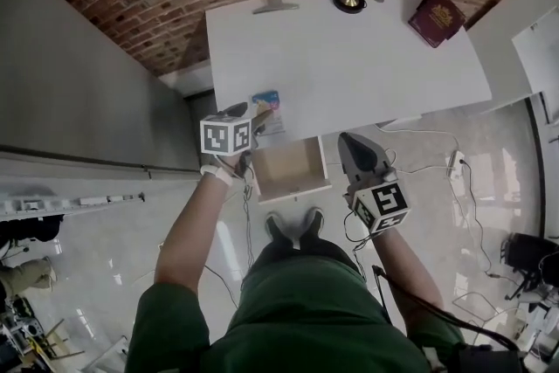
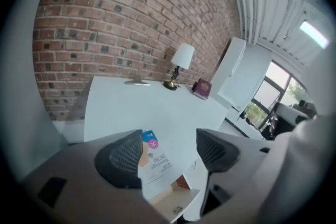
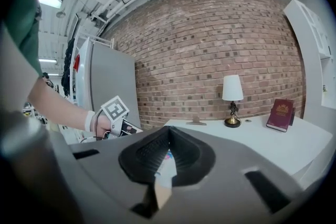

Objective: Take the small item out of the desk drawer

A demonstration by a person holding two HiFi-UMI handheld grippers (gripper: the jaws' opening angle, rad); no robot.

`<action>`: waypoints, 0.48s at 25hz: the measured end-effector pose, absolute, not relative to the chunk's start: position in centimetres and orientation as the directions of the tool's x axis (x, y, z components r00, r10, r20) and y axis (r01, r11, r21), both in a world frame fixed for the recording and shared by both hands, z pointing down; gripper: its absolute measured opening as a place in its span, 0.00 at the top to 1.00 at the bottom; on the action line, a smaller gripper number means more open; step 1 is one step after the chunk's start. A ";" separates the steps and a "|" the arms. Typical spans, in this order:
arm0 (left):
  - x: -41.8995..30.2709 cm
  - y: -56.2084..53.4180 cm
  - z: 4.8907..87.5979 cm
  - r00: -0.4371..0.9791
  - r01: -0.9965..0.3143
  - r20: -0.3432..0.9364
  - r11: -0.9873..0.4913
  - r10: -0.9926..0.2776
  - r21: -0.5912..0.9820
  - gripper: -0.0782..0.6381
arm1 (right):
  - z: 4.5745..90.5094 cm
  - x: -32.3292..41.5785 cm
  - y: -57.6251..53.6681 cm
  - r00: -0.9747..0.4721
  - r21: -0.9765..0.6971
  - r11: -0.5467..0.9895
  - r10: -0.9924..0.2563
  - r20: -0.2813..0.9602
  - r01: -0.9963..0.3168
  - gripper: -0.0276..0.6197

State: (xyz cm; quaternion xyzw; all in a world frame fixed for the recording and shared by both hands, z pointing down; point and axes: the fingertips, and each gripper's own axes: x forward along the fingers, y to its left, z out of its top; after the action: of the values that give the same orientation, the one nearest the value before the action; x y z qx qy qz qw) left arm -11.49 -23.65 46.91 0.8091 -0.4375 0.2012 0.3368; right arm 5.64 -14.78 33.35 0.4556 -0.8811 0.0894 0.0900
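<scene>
We held the left gripper (image 2: 169, 150) w/ jaws wide apart, small pkt (image 2: 154, 159) showing between them, flat on desk (image 1: 349, 57), front edge. Right gripper (image 3: 168, 150): jaws together, at 3 o'clock of open drawer (image 1: 293, 170); pkt sat at drawer's 11.

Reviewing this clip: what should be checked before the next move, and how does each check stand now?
1. Packet out of the drawer, lying on the desk: ok.
2. Left gripper jaws apart, gripping nothing: ok.
3. Right gripper shut, empty: ok.
4. Drawer closed: not ok, it stands open.
5. Nothing else inside the drawer: cannot tell.
</scene>
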 end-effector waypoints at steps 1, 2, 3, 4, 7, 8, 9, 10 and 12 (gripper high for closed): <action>-11.2 -23.3 45.4 0.544 -0.839 0.592 -0.409 -0.594 0.359 0.45 | 32.8 5.5 -15.1 -0.572 -0.072 0.572 -0.788 0.229 -0.817 0.95; -11.1 -23.1 43.8 0.548 -0.836 0.563 -0.427 -0.618 0.345 0.46 | 32.3 5.4 -15.4 -0.574 -0.068 0.575 -0.789 0.218 -0.816 0.95; -11.0 -22.8 42.2 0.549 -0.836 0.535 -0.443 -0.643 0.324 0.52 | 31.8 5.3 -15.8 -0.576 -0.065 0.577 -0.791 0.207 -0.814 0.95; -11.0 -22.5 40.6 0.545 -0.838 0.507 -0.457 -0.668 0.300 0.60 | 31.2 5.2 -16.0 -0.578 -0.063 0.578 -0.792 0.196 -0.814 0.95; -11.7 -21.6 35.7 0.503 -0.863 0.426 -0.465 -0.752 0.198 0.77 | 29.7 5.1 -16.5 -0.578 -0.052 0.579 -0.798 0.168 -0.814 0.95; -12.1 -21.2 34.1 0.485 -0.873 0.394 -0.461 -0.780 0.160 0.82 | 29.2 5.0 -16.6 -0.578 -0.047 0.579 -0.800 0.159 -0.814 0.95; -12.3 -20.8 32.6 0.471 -0.880 0.359 -0.458 -0.806 0.126 0.84 | 28.6 4.9 -16.7 -0.578 -0.041 0.579 -0.802 0.150 -0.814 0.95; -12.5 -20.3 31.3 0.458 -0.886 0.324 -0.452 -0.828 0.099 0.86 | 28.0 4.9 -16.7 -0.577 -0.034 0.578 -0.805 0.141 -0.815 0.95; -13.0 -19.2 29.1 0.429 -0.901 0.262 -0.428 -0.865 0.063 0.87 | 27.0 4.7 -16.7 -0.576 -0.022 0.578 -0.808 0.124 -0.816 0.95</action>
State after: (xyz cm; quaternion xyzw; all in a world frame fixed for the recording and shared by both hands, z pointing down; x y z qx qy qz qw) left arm -12.96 -19.21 29.14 0.8397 -0.5258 0.0950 0.0972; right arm 4.69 -16.69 27.02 0.4577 -0.8869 0.0385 0.0500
